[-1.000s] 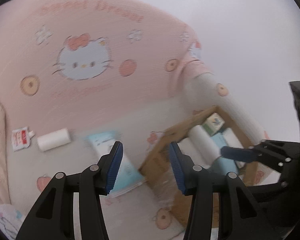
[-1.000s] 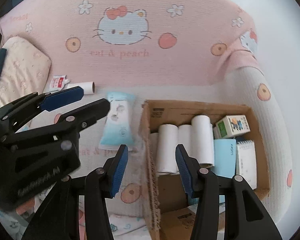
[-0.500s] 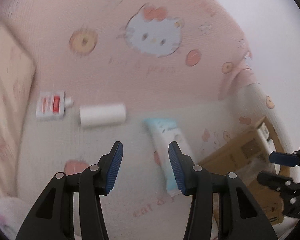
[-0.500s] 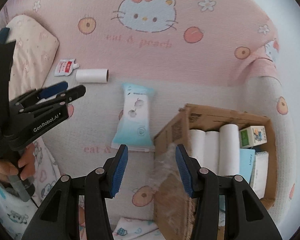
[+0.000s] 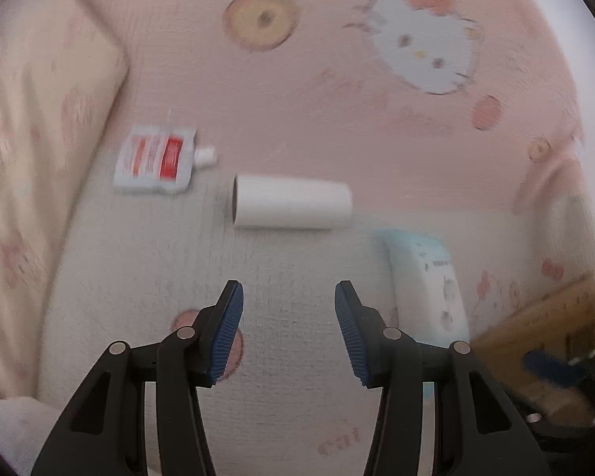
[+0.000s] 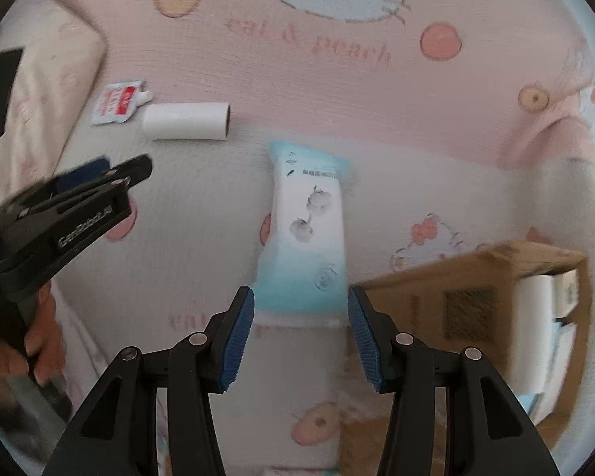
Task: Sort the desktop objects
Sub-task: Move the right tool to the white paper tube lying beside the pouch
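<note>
My left tool point(image 5: 287, 331) hovers released above the woven bedspread point(image 5: 289, 269), aimed at the smooth white paper roll point(image 5: 291, 206) lying beside a flat red-and-white pouch point(image 5: 154, 160). My right tool point(image 6: 300, 339) gapes empty over the glossy blue wipes pack point(image 6: 307, 234), left of the cardboard box point(image 6: 472, 301).

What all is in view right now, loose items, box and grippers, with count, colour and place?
Paper roll: one, white, lying on its side at the far left of the bedsheet.
Sachet: one, white and red, just left of the roll.
Wipes pack: one, pale blue and white, flat in mid-sheet, ahead of the right gripper.
Cardboard box: one, brown, at right, holding white rolls and other items.
Pillow: one, cream, far left.
Bedsheet: one, pink and white, cartoon print.
Left gripper: black, blue pads, open, empty.
Right gripper: same, open, empty.
</note>
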### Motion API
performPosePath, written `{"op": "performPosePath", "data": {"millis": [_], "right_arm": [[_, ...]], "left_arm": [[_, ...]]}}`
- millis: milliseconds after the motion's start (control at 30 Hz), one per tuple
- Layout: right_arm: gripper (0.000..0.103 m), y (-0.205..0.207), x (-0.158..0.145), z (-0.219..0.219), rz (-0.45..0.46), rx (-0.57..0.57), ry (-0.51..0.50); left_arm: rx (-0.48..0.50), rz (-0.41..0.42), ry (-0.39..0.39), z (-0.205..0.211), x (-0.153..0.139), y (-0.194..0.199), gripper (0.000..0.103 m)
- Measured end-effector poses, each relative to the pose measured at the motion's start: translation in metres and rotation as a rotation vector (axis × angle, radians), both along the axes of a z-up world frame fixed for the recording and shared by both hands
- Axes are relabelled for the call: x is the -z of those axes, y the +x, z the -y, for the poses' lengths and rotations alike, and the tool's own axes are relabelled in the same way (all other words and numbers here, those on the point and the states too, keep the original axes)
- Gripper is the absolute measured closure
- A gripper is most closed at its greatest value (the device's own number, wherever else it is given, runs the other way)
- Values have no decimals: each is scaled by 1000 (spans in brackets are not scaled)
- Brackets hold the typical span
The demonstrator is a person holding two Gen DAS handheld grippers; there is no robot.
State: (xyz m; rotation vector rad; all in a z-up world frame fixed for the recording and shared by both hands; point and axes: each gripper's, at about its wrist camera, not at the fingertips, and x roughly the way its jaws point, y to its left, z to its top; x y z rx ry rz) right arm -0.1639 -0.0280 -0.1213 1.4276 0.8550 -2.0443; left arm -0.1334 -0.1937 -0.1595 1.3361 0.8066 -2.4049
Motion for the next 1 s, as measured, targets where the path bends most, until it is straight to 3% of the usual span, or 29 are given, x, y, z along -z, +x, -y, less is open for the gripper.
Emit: {"op": "performPosePath", "data": {"millis": [100, 200, 433, 633, 700, 800, 900, 1000], "right_arm": [[57, -14, 14, 10, 78, 38, -64], [57, -24, 23, 18, 108, 65, -112], [57, -38, 26, 43, 133, 58, -283], [57, -51, 33, 72, 148, -2, -405], [56, -53, 36, 80, 135, -16, -431], [44, -54, 42, 91, 114, -57, -444], [43, -57, 51, 99, 82, -78, -437], [43, -67, 62, 104, 120, -92, -462]], "left_arm": [[-70, 3, 146, 24, 15, 0, 51], [-147, -12, 224, 46, 22, 5, 51], [-294, -66, 320, 89, 28, 9, 51], [-293, -81, 303, 109, 27, -14, 51], [-272, -93, 351, 110, 31, -19, 51], [-263, -89, 420, 112, 43, -18, 51], [-286, -77, 434, 116, 50, -15, 51], [-305, -106, 491, 120, 56, -12, 51]]}}
